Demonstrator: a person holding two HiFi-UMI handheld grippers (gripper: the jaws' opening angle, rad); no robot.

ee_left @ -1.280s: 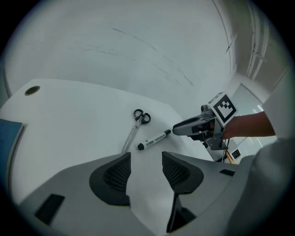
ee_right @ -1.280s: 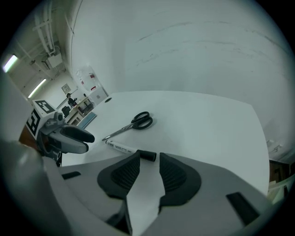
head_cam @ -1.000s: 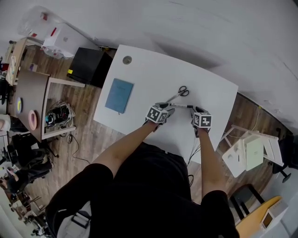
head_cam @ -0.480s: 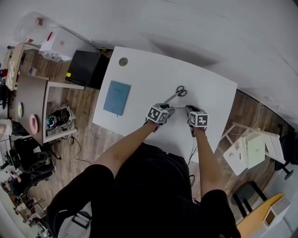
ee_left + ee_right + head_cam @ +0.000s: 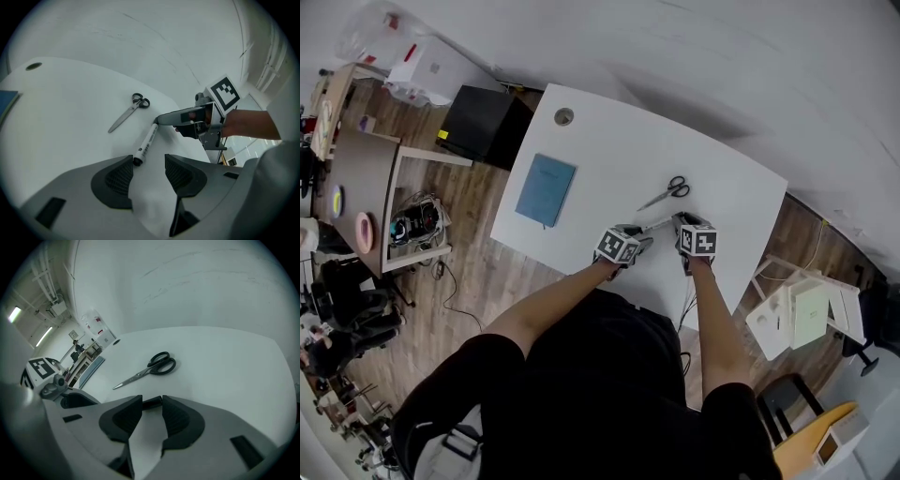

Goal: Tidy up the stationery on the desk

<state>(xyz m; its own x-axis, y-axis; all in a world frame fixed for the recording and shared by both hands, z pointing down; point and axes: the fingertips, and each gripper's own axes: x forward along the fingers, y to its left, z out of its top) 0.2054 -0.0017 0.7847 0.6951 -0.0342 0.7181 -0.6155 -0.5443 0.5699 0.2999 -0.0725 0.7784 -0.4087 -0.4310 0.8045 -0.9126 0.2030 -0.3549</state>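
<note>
A white marker [image 5: 146, 142] with black ends lies on the white desk [image 5: 609, 150], pointing away from my left gripper [image 5: 145, 165]. That gripper is open, and the marker's near end sits just off its left jaw. My right gripper [image 5: 152, 404] is shut on the marker's far black end [image 5: 151, 403]. In the head view the marker [image 5: 657, 225] spans the gap between the left gripper [image 5: 637, 236] and the right gripper [image 5: 681, 223]. Black-handled scissors [image 5: 666, 193] lie just beyond them, also visible as scissors [image 5: 150, 369]. A blue notebook [image 5: 546, 189] rests on the desk's left part.
A round cable hole [image 5: 564, 116] sits in the desk's far left corner. A black box [image 5: 483, 127] and a side table [image 5: 366, 187] stand on the floor to the left. White shelving [image 5: 802, 309] stands to the right of the desk.
My left gripper has drawn back a little toward the desk's near edge. The right gripper has shifted slightly left. The marker stays between them; scissors and notebook have not moved.
</note>
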